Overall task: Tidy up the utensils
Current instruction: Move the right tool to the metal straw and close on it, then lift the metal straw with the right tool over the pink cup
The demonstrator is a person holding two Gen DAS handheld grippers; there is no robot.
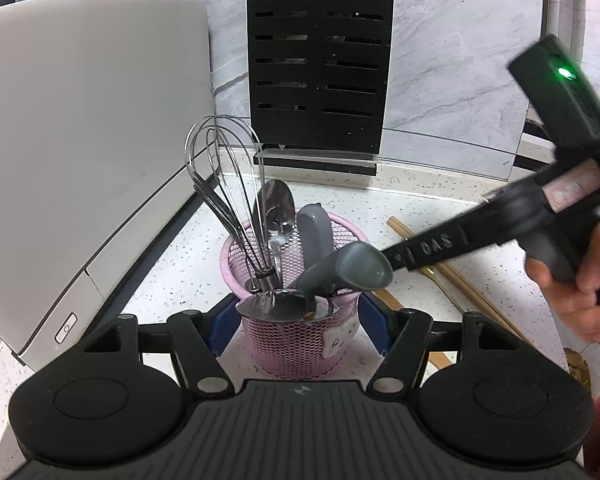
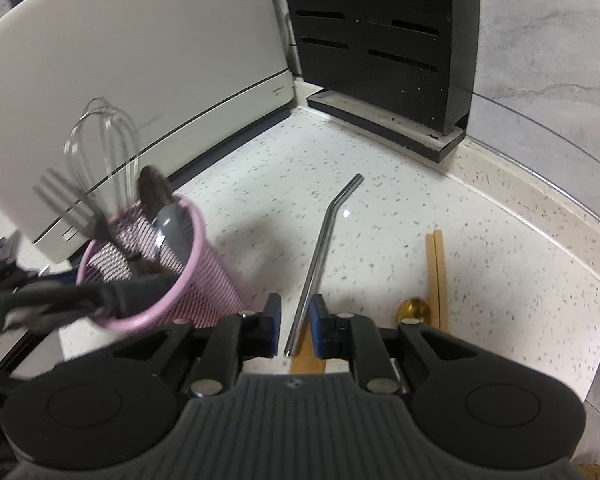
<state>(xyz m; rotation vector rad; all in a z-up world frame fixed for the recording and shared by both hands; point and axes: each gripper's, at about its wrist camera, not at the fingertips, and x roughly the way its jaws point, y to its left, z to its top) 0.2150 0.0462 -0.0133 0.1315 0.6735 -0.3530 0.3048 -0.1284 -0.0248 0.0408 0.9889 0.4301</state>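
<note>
Speckled white counter (image 2: 260, 168) is seen. Pink mesh cup (image 1: 296, 344), clamped by left gripper (image 1: 300, 320), is steadied for loading. Right gripper (image 2: 296, 324), jaws narrow, straddles metal straw (image 2: 320, 240) at twelve o'clock; contact cannot be told.

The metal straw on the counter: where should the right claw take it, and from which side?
Grip the metal straw on its long straight shaft, near the end closest to the right claw, coming down from above with one finger on each side. It lies flat on the counter, and the bend sits at the far end.
</note>
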